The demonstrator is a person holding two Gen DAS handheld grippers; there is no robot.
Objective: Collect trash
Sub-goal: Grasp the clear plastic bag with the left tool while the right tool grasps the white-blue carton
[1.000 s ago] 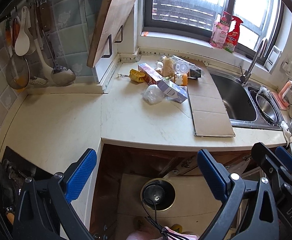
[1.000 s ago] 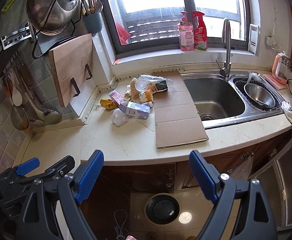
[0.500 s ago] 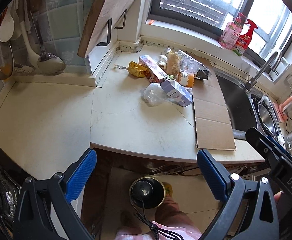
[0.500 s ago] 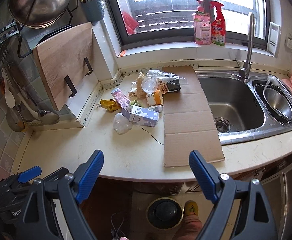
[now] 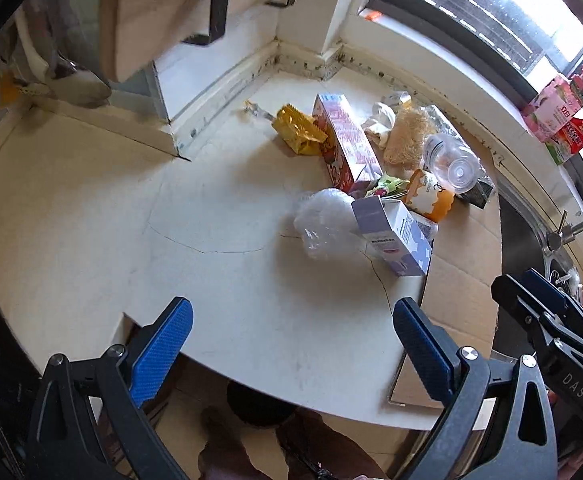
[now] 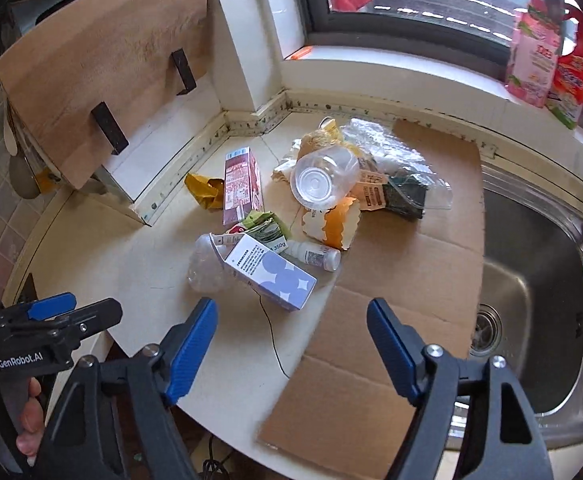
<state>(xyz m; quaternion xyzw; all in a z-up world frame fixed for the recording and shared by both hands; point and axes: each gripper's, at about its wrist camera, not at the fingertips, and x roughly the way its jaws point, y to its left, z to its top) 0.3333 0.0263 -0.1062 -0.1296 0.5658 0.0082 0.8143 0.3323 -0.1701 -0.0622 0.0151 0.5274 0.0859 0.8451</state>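
A pile of trash lies on the white counter: a lilac carton (image 5: 395, 236) (image 6: 271, 272), a crumpled clear bag (image 5: 323, 220) (image 6: 205, 268), a red box (image 5: 345, 142) (image 6: 241, 184), a gold wrapper (image 5: 299, 130) (image 6: 205, 190), a clear cup (image 5: 453, 162) (image 6: 323, 176), an orange cup (image 6: 333, 222) and a small white bottle (image 6: 315, 256). My left gripper (image 5: 291, 332) is open and empty above the counter's front edge, short of the bag. My right gripper (image 6: 291, 328) is open and empty, just in front of the lilac carton.
A flat cardboard sheet (image 6: 391, 280) lies beside the steel sink (image 6: 531, 292). A wooden cutting board (image 6: 103, 60) leans at the left wall. Spray bottles (image 6: 547, 56) stand on the window sill. A dark bin (image 5: 257, 406) sits on the floor below the counter edge.
Both grippers have moved forward and up over the counter toward the trash pile, which now looks much larger. Both stay open.
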